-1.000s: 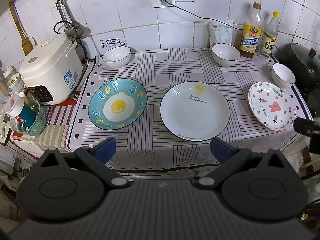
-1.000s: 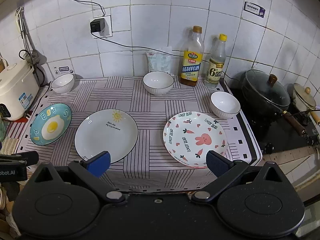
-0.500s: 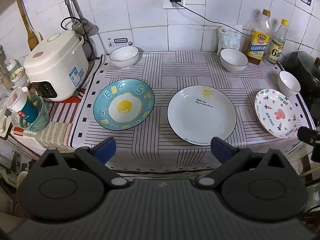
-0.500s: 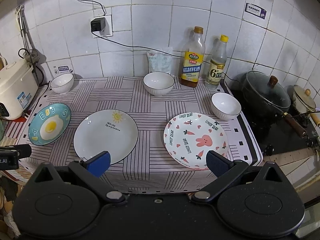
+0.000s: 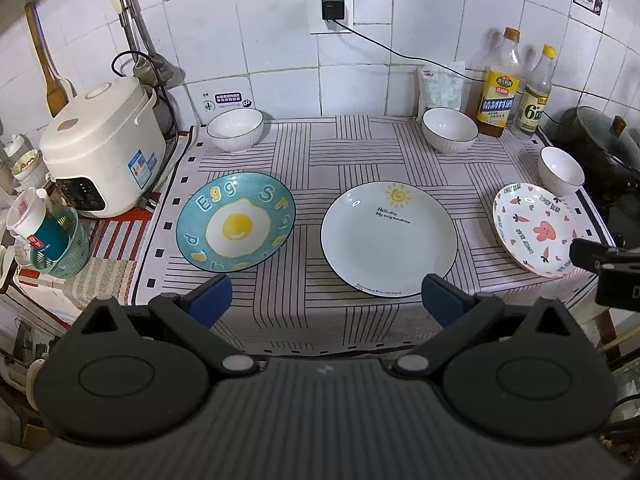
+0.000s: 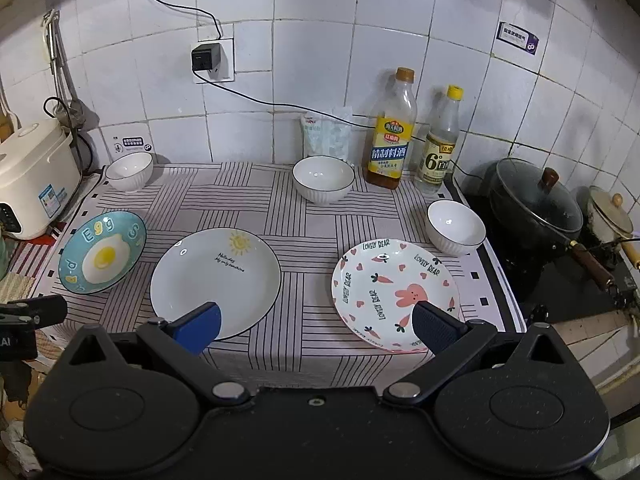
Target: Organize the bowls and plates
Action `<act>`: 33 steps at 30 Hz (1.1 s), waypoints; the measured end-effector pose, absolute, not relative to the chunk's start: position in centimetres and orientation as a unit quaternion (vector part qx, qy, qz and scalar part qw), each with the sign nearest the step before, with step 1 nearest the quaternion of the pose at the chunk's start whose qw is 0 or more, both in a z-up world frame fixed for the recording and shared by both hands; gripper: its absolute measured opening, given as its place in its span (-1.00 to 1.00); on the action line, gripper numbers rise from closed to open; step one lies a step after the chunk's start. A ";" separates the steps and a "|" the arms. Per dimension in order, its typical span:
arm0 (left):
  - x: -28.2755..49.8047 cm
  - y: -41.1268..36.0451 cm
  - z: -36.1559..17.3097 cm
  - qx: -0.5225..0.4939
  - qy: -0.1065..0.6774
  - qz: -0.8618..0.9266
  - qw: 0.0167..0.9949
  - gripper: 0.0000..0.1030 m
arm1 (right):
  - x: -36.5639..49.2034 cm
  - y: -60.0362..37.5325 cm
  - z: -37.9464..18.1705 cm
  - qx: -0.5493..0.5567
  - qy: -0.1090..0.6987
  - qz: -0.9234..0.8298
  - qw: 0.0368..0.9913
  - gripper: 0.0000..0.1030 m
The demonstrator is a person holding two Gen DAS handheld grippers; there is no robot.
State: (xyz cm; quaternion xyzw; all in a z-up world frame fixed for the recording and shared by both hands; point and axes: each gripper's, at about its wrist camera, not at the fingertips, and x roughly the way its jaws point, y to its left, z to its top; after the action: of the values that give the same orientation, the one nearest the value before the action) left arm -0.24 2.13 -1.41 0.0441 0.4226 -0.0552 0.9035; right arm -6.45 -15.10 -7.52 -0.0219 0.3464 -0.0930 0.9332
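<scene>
Left view: the left gripper (image 5: 325, 298) is wide open and holds nothing. It hangs at the table edge, between the egg plate (image 5: 236, 227) and the sun plate (image 5: 389, 239). A bump could push a plate.

Right view: the right gripper (image 6: 316, 326) is wide open and empty too, near the bunny plate (image 6: 394, 292). That plate sits close to the edge and could slide off. Three bowls wait at the back.

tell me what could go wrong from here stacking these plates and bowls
1. The bunny plate lies near the cloth's front edge; a clumsy grab by the open right gripper might push it off.
2. The right bowl sits close to the black pot; lifting it could knock the pot.
3. The middle bowl stands beside the oil bottle, which could tip.
</scene>
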 end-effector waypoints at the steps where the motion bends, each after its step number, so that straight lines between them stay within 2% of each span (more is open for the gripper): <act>1: -0.2 2.2 -1.4 0.043 0.422 -0.055 0.904 0.99 | -6.4 -15.1 -7.6 -0.022 0.346 -0.094 0.933 1.00; 33: 0.7 1.8 -1.8 0.036 0.432 -0.061 0.899 0.99 | -5.5 -15.4 -8.1 -0.021 0.352 -0.089 0.931 1.00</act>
State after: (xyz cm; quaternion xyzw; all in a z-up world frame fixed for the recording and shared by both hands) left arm 0.65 1.78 -1.75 0.0357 0.4318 -0.0614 0.8992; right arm -5.48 -15.37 -8.09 -0.0211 0.3521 -0.0890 0.9315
